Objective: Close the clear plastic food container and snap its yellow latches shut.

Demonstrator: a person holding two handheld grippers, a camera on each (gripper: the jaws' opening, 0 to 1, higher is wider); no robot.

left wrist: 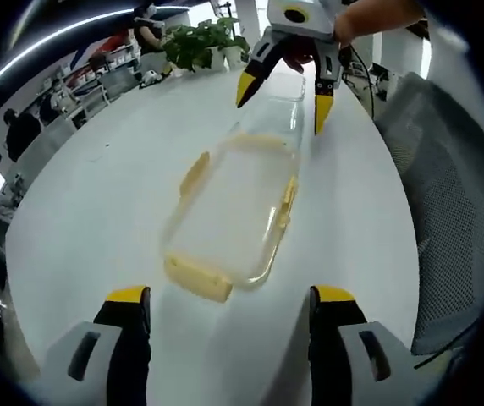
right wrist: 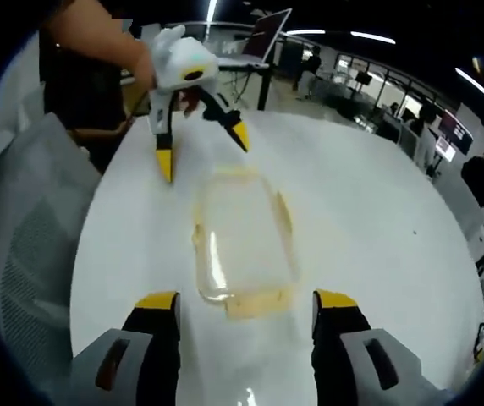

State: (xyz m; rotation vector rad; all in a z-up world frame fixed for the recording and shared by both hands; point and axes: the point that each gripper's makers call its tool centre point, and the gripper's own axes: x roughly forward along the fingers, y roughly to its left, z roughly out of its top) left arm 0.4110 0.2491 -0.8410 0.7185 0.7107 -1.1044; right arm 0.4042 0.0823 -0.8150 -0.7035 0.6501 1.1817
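A broad white oval table (left wrist: 98,194) carries the work, with a grey mesh office chair (left wrist: 453,194) pulled up along one edge and a green potted plant (left wrist: 200,42) at the far end in the left gripper view. Near the middle of the table lies the clear rectangular plastic food container (left wrist: 233,207), long axis running between the two tongs. Its lid appears to be seated already, though the transparent plastic makes that hard to confirm.

The yellow latches (left wrist: 198,277) on the short end and along the long sides look splayed outward rather than pressed flat, so by my reading the closing is done or nearly so, and the snapping is all left to do.

The left gripper (left wrist: 229,300) hangs just short of the container's near end, its black, yellow-tipped jaws spread wide and holding nothing. The right gripper (right wrist: 244,304) sits likewise at the opposite end, jaws wide and empty; in the left gripper view it hovers over the far end of the container, held by a person's hand (left wrist: 369,17).
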